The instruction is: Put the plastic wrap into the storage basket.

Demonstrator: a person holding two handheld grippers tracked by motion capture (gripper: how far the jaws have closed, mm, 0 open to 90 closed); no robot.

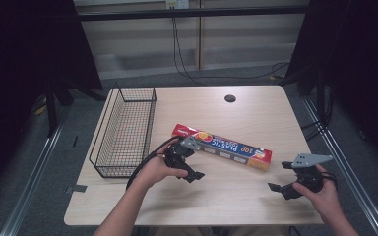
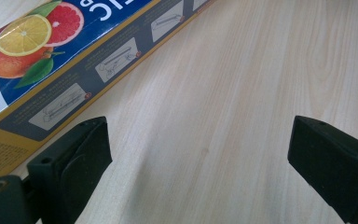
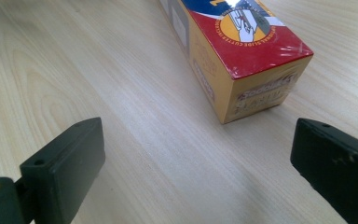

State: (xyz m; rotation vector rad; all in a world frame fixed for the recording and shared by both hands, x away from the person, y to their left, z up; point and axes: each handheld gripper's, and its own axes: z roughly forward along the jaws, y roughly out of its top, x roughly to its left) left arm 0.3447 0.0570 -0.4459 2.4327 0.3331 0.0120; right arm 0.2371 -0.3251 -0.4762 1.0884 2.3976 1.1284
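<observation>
A long plastic-wrap box (image 1: 221, 146), red and blue with citrus fruit printed on it, lies slantwise in the middle of the wooden table (image 1: 236, 206). My left gripper (image 1: 189, 161) rests at the box's left end with its jaws wide apart. In the left gripper view the left gripper (image 2: 200, 158) has only bare wood between its jaws, and the box (image 2: 51, 60) lies just beyond the left jaw. My right gripper (image 1: 279, 176) is open a short way off the box's right end. In the right gripper view the right gripper (image 3: 196, 163) faces the box's yellow end (image 3: 261, 95) with nothing between its jaws.
A black wire basket (image 1: 125, 130) stands along the table's left side, close to my left hand. A round cable hole (image 1: 230, 98) sits near the far edge. Dark stands and cables flank the table.
</observation>
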